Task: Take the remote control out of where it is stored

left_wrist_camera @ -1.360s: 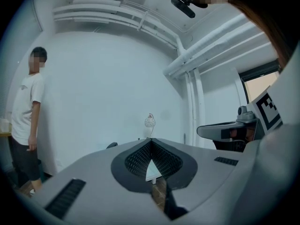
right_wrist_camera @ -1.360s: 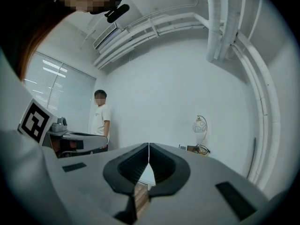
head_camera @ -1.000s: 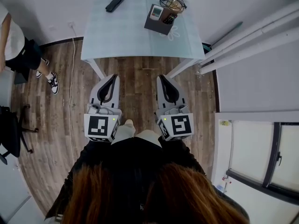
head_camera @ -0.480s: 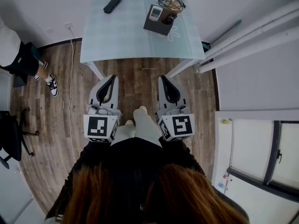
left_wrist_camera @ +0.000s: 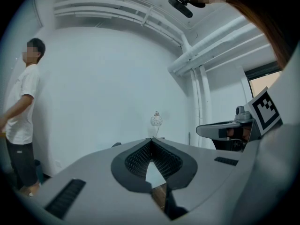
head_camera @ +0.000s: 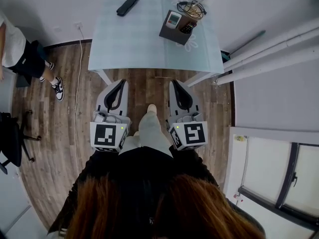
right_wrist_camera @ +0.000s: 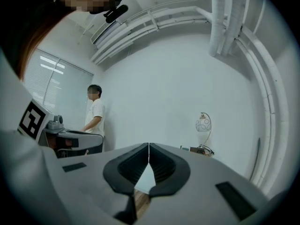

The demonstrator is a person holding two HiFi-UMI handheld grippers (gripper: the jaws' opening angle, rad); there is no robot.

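Since the earlier frames the surface (head_camera: 149, 49) has come nearer to me. Its near edge sits lower in the head view, and my leg (head_camera: 149, 128) has stepped forward between the two grippers. The bystander (head_camera: 20, 51) at the left, who had slid toward the frame edge, stands further in again.

The left gripper (head_camera: 122, 82) and the right gripper (head_camera: 173, 83) hang side by side over the wooden floor (head_camera: 60, 133), short of the surface. Each has its jaws pressed together on nothing.

The white remote control (head_camera: 174, 19) stands in the dark holder (head_camera: 174, 34) on the far right part of the surface, with a darker remote (head_camera: 187, 28) beside it in the same holder. A black remote (head_camera: 128, 5) lies flat at the far left, well apart from the holder.

Only the head view shows the remotes and holder clearly. The left gripper view has its closed pads (left_wrist_camera: 140, 156) in front, a wire lamp (left_wrist_camera: 156, 120) beyond them and the bystander at the left, but no remote I can make out. The right gripper view adds cables (right_wrist_camera: 202, 149) below the lamp and shows the left gripper at its left edge.
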